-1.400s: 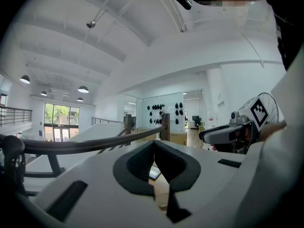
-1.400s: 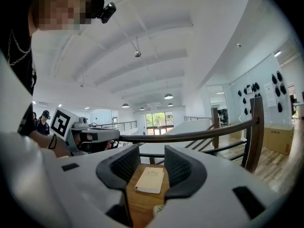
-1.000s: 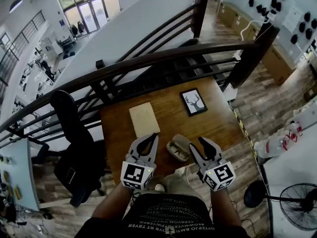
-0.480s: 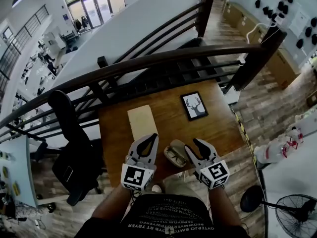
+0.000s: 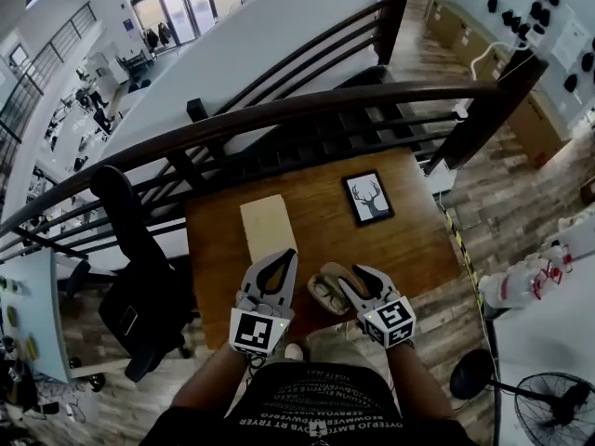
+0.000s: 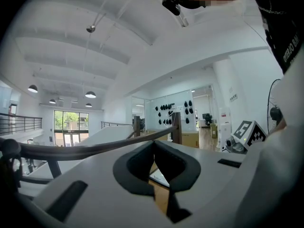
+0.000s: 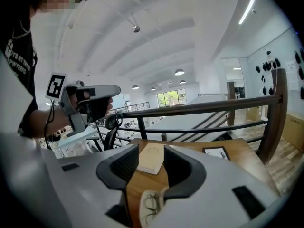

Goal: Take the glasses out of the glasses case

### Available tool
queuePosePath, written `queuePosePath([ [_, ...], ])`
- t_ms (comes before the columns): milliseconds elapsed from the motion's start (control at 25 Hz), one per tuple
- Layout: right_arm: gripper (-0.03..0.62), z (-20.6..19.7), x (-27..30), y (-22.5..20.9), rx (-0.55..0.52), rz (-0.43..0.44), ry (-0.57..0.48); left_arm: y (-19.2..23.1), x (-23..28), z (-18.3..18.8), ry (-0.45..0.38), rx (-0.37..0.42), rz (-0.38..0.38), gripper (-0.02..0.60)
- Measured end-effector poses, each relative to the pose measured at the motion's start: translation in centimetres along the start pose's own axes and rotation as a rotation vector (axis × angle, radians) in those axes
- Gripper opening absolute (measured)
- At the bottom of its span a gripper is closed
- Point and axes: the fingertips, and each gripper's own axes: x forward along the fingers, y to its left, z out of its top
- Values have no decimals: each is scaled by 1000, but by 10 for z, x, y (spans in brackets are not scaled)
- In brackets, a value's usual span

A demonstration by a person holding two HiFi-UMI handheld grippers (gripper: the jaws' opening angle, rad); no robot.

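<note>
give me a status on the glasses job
Left gripper shut, empty. Right gripper open, at the open case. Glasses inside the case, not gripped. Notebook and picture frame lie apart, not in the way.

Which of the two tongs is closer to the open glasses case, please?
The right tongs: open, they sit right beside the glasses case, which shows low between their jaws in the right gripper view. The left tongs, shut, are farther off.
</note>
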Motion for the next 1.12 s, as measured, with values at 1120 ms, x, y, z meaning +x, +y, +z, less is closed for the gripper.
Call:
queuePosePath([
  [1120, 161, -172, 71, -1, -4, 107, 355, 13, -16, -19, 61, -11, 40, 26],
])
